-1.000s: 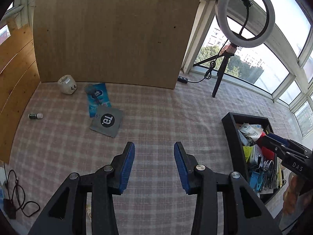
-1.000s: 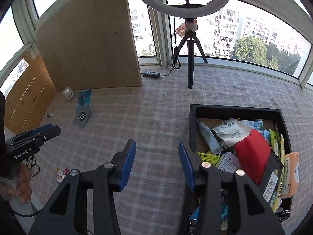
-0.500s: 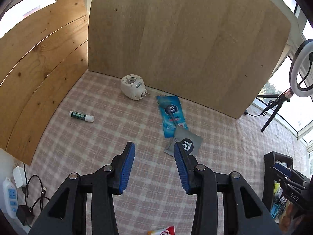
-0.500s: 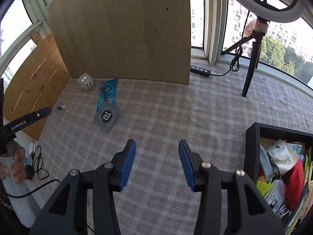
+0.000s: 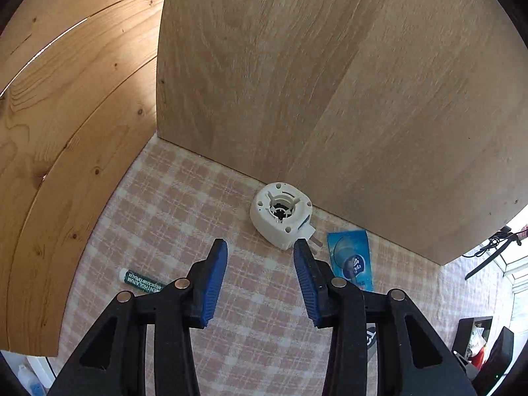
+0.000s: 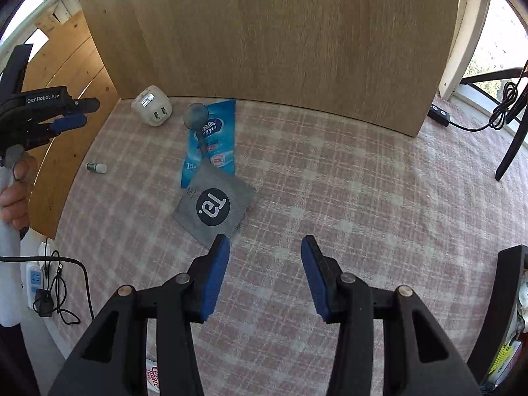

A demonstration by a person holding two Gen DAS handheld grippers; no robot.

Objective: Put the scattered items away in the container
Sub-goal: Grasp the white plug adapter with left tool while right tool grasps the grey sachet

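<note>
A white plug-in adapter [image 5: 280, 219] [image 6: 152, 106] lies by the wooden back panel. Just short of it hangs my left gripper [image 5: 260, 247], open and empty, which also shows at the left of the right wrist view [image 6: 71, 117]. A green lip-balm tube [image 5: 142, 280] [image 6: 96, 167] lies to its left. A blue tissue packet [image 5: 351, 262] [image 6: 211, 138] and a grey pouch [image 6: 216, 206] with a black round logo lie to the right. My right gripper [image 6: 265, 247] is open and empty, its left fingertip at the pouch's near corner. The black container [image 6: 506, 300] is at the right edge.
Wooden panels [image 5: 330, 82] wall the back and left of the checked cloth [image 6: 346, 198]. A power strip with cables [image 6: 43, 283] lies off the left edge. A tripod leg [image 6: 511, 145] and a black extension block [image 6: 439, 115] stand far right. A small red-and-white packet [image 6: 152, 374] lies near the front.
Both grippers swept left and down, away from the container, toward the scattered items. The adapter now sits just beyond the left fingertips, and the grey pouch is close to the right fingertips.
</note>
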